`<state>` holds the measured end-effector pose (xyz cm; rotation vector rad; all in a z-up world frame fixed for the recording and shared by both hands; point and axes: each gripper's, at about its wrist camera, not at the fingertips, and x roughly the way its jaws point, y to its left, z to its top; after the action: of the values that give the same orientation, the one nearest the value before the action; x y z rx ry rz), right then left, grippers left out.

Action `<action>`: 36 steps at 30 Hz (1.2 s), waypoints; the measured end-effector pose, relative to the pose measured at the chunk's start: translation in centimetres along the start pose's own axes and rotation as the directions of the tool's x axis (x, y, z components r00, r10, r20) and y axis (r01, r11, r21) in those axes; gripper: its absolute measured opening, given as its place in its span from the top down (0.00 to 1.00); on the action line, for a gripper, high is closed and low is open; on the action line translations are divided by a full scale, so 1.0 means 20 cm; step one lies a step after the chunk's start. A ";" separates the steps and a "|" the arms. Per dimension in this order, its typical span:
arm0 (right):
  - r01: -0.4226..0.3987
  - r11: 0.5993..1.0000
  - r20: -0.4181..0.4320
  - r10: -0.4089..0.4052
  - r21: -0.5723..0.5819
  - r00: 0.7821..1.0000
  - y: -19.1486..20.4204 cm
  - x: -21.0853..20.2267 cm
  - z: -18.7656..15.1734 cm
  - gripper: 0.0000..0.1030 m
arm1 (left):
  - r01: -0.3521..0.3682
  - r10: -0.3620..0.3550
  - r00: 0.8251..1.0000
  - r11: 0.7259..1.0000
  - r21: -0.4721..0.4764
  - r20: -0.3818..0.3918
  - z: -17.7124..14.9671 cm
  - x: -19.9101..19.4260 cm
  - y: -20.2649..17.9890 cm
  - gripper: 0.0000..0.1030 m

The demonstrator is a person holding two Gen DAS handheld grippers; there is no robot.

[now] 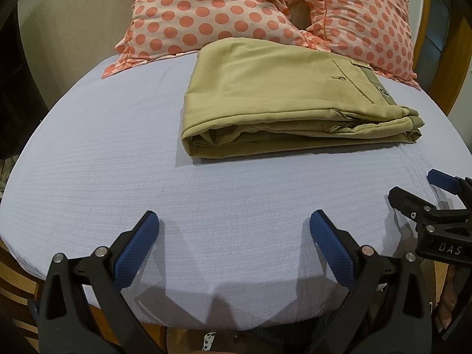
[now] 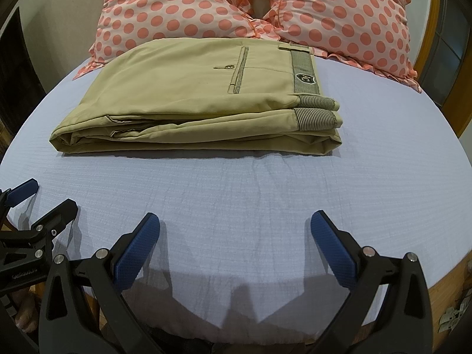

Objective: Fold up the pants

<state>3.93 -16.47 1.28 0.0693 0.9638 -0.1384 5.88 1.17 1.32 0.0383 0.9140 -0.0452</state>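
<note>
A: So, where do the pants point(image 2: 188, 94) sit?

B: In the upper middle of the right wrist view, lying on the pale blue bed point(image 2: 236, 194), folded into a flat stack of several layers. Their far edge is right up against the two polka-dot pillows point(image 2: 183, 11) at the top of the frame. The waistband with its striped lining and badge faces right; the rounded fold faces left.

A: How would they handle, do you think?

B: Soft and limp, I'd judge: a light woven cloth, not slippery, nothing fragile about it. Lifted from one edge the layers would likely sag and slide apart. The thick rounded fold at the left end, or the waistband end where the fabric is doubled and stiffer, look like the firmest places to pinch, one end for each side.

A: And the two tools?

B: Both are low at the bottom of the frames, well apart from the pants. The left gripper point(image 1: 234, 227) has its blue fingers point(image 1: 138, 247) spread wide over bare sheet, holding nothing. The right gripper point(image 2: 235, 227) is the same, fingers apart and empty. They sit side by side, pointing toward the pillows; each shows at the edge of the other's view.

A: So the fold looks done?

B: It reads that way to me.
</note>
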 end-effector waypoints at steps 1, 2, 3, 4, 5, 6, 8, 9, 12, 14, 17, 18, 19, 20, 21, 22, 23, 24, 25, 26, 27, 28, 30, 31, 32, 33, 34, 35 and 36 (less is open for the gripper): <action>0.000 1.000 0.000 0.000 0.000 1.000 0.00 0.00 0.00 0.01 | 0.000 0.000 1.000 1.000 0.000 0.000 0.00 0.00 0.00 0.02; 0.000 1.000 0.001 0.000 0.001 1.000 0.00 0.00 0.00 0.01 | -0.001 0.001 1.000 1.000 0.000 0.000 0.00 0.00 0.00 0.02; 0.000 1.000 0.001 0.000 0.001 1.000 0.00 0.00 0.00 0.01 | 0.001 -0.001 1.000 1.000 0.002 0.000 0.00 0.00 0.00 0.02; 0.000 1.000 0.002 0.000 0.001 1.000 0.00 0.00 0.01 0.01 | 0.001 -0.001 1.000 1.000 0.002 -0.001 0.00 0.00 0.00 0.02; 0.000 1.000 0.001 0.000 0.001 1.000 0.00 0.00 0.00 0.01 | 0.001 -0.001 1.000 1.000 0.002 -0.001 0.00 0.00 0.00 0.02; 0.001 1.000 0.001 -0.001 0.001 1.000 0.00 0.00 0.00 0.01 | 0.001 -0.001 1.000 1.000 0.002 -0.001 0.00 0.00 0.00 0.02; 0.001 1.000 0.001 -0.001 0.001 1.000 0.00 0.00 0.00 0.01 | 0.001 -0.001 1.000 1.000 0.001 -0.002 0.00 0.00 0.00 0.02; 0.001 1.000 0.001 -0.001 0.001 1.000 0.00 0.00 0.00 0.01 | 0.001 -0.001 1.000 1.000 0.001 -0.003 0.00 0.00 0.00 0.02; 0.001 1.000 0.001 -0.001 0.001 1.000 0.00 0.00 0.00 0.01 | 0.001 -0.001 1.000 1.000 0.002 -0.003 0.00 0.00 0.00 0.02; 0.001 1.000 0.002 -0.001 0.002 1.000 0.00 0.00 0.00 0.01 | 0.001 -0.001 1.000 1.000 0.002 -0.004 0.00 0.00 0.00 0.02; 0.001 1.000 0.002 -0.001 0.002 1.000 0.00 0.00 0.00 0.01 | 0.001 -0.001 1.000 1.000 0.002 -0.005 0.01 0.01 0.00 0.02; 0.002 1.000 0.002 -0.002 0.003 1.000 0.00 0.00 0.00 0.01 | 0.001 -0.001 1.000 1.000 0.002 -0.005 0.01 0.01 0.00 0.02; 0.002 1.000 0.002 -0.002 0.003 1.000 0.00 0.00 0.00 0.01 | 0.000 0.000 1.000 1.000 0.002 -0.005 0.01 0.01 0.00 0.02; 0.002 1.000 0.003 -0.002 0.003 1.000 0.00 0.00 0.00 0.01 | 0.001 -0.001 1.000 1.000 0.002 -0.005 0.01 0.01 0.00 0.02; 0.002 1.000 0.003 -0.002 0.003 1.000 0.00 0.00 0.00 0.01 | 0.000 0.000 1.000 1.000 0.002 -0.005 0.01 0.00 0.00 0.02; 0.002 1.000 0.003 -0.002 0.003 1.000 0.00 0.00 0.00 0.01 | 0.000 0.000 1.000 1.000 0.002 -0.005 0.01 0.00 0.00 0.02; 0.002 1.000 0.003 -0.002 0.003 1.000 0.00 0.00 0.00 0.01 | 0.000 0.000 1.000 1.000 0.002 -0.005 0.01 0.00 0.00 0.02; 0.002 1.000 0.003 -0.002 0.003 1.000 0.00 0.00 0.00 0.01 | 0.000 0.000 1.000 1.000 0.002 -0.005 0.01 0.00 0.00 0.02; 0.002 1.000 0.003 -0.002 0.003 1.000 0.00 0.00 0.00 0.01 | 0.000 0.000 1.000 1.000 0.002 -0.006 0.01 0.00 0.00 0.02; 0.002 1.000 0.003 -0.002 0.003 1.000 0.01 0.00 0.00 0.01 | 0.000 0.000 1.000 1.000 0.001 -0.006 0.01 0.00 0.00 0.02; 0.002 1.000 0.004 -0.002 0.003 1.000 0.01 0.00 0.00 0.01 | 0.000 0.000 1.000 1.000 0.002 -0.006 0.01 0.00 0.00 0.02; 0.002 1.000 0.004 -0.002 0.003 1.000 0.01 0.00 0.00 0.01 | 0.000 0.000 1.000 1.000 0.002 -0.007 0.01 0.00 0.00 0.02; 0.002 1.000 0.004 -0.002 0.003 1.000 0.01 0.00 0.00 0.01 | 0.000 0.000 1.000 1.000 0.002 -0.008 0.01 0.01 0.00 0.02; 0.002 1.000 0.004 -0.002 0.003 1.000 0.01 0.00 0.00 0.01 | 0.000 0.000 1.000 1.000 0.001 -0.010 0.00 0.01 0.00 0.02; 0.002 1.000 0.004 -0.002 0.003 1.000 0.01 0.00 0.00 0.01 | 0.001 -0.001 1.000 1.000 0.002 -0.015 0.00 0.01 0.01 0.02; 0.002 1.000 0.005 -0.002 0.004 1.000 0.01 0.00 0.00 0.01 | 0.000 0.000 1.000 1.000 0.003 -0.019 0.00 0.02 0.01 0.02; 0.003 1.000 0.005 -0.003 0.004 1.000 0.01 0.00 0.00 0.01 | 0.001 -0.001 1.000 1.000 0.004 -0.026 0.00 0.02 0.01 0.02; 0.003 1.000 0.005 -0.003 0.004 1.000 0.01 0.00 0.00 0.01 | 0.001 -0.001 1.000 1.000 0.005 -0.030 0.01 0.02 0.00 0.02; 0.003 1.000 0.005 -0.003 0.004 1.000 0.01 0.00 0.00 0.01 | 0.002 -0.002 0.999 1.000 0.007 -0.035 0.01 0.02 0.00 0.02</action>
<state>3.97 -16.34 1.24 0.0711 0.9587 -0.1427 6.31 1.23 1.04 0.0454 0.9489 -0.0497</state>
